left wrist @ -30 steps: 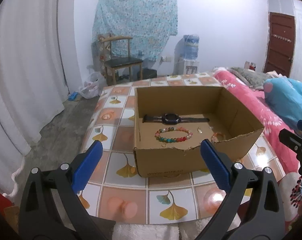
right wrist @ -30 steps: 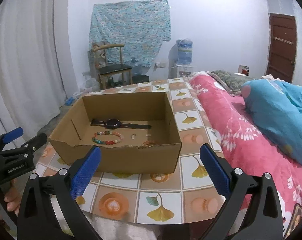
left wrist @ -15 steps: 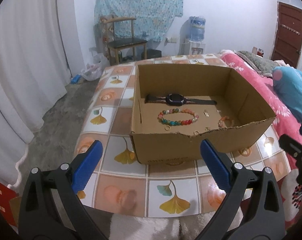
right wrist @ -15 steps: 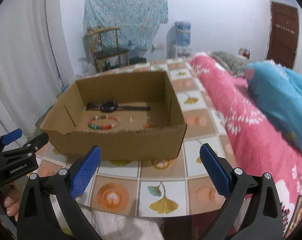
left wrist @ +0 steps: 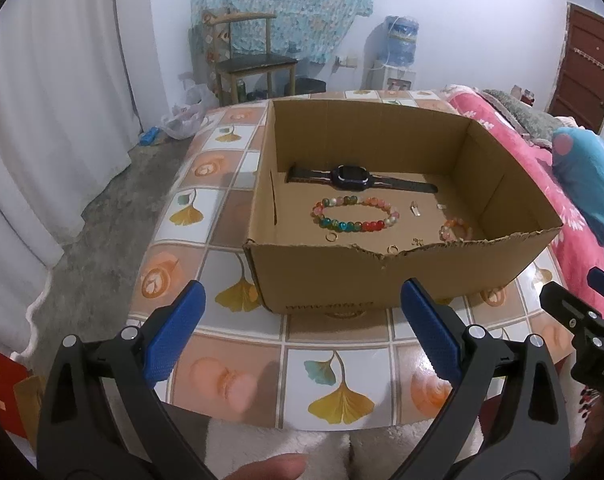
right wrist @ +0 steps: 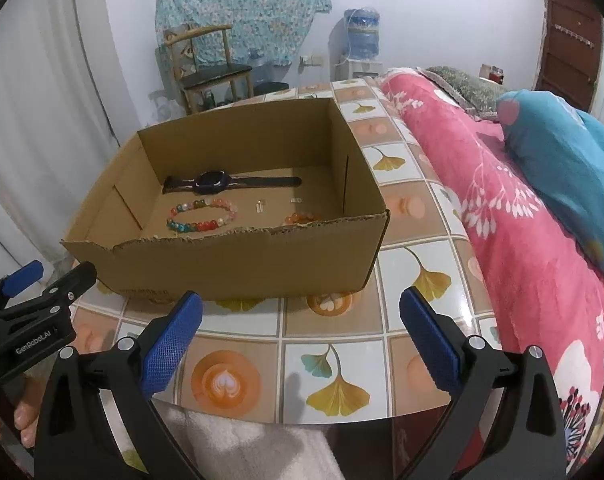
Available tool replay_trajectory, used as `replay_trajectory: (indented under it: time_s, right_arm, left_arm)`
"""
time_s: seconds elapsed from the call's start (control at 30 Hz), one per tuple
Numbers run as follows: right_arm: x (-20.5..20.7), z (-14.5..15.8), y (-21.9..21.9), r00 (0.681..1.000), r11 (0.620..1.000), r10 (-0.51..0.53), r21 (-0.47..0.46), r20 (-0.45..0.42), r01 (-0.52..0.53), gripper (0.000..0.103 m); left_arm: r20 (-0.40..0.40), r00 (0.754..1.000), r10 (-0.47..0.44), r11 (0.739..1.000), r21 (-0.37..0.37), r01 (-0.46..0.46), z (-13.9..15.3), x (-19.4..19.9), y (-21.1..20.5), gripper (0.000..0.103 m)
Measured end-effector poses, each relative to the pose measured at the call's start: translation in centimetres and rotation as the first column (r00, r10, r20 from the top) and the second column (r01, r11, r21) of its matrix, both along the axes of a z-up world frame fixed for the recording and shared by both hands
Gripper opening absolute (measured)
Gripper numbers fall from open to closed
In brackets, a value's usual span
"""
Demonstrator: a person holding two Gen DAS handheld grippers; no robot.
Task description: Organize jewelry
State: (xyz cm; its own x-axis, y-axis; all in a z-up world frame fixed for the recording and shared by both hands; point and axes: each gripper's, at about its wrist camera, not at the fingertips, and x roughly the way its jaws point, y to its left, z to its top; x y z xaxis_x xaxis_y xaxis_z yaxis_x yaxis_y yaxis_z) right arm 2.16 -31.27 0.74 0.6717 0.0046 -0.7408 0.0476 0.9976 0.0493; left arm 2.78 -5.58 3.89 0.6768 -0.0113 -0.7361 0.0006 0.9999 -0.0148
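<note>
Gaping wide and holding nothing, the left gripper (left wrist: 302, 332) and right gripper (right wrist: 302, 332) are hovering before the cardboard box (left wrist: 382, 276).

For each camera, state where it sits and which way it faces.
Left wrist: on the left claw, over the table's near edge, facing the cardboard box; open claw, a fingertip, the right claw show.
Right wrist: on the right claw, facing the box from its right; left claw shows.
Both share box, watch, bead bracelet.
</note>
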Motion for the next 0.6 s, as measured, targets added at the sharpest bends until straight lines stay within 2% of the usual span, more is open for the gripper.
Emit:
replay_trajectory:
  time_s: [0.6]
  right_arm:
    - [0.59, -0.11, -0.19, 1.0, 1.0, 0.001, 0.0, -0.007, -0.001, 0.096]
  left_arm:
    - [-0.044, 0.999, 0.001, 1.0, 0.005, 0.0, -0.67, 0.14, -0.99, 0.095]
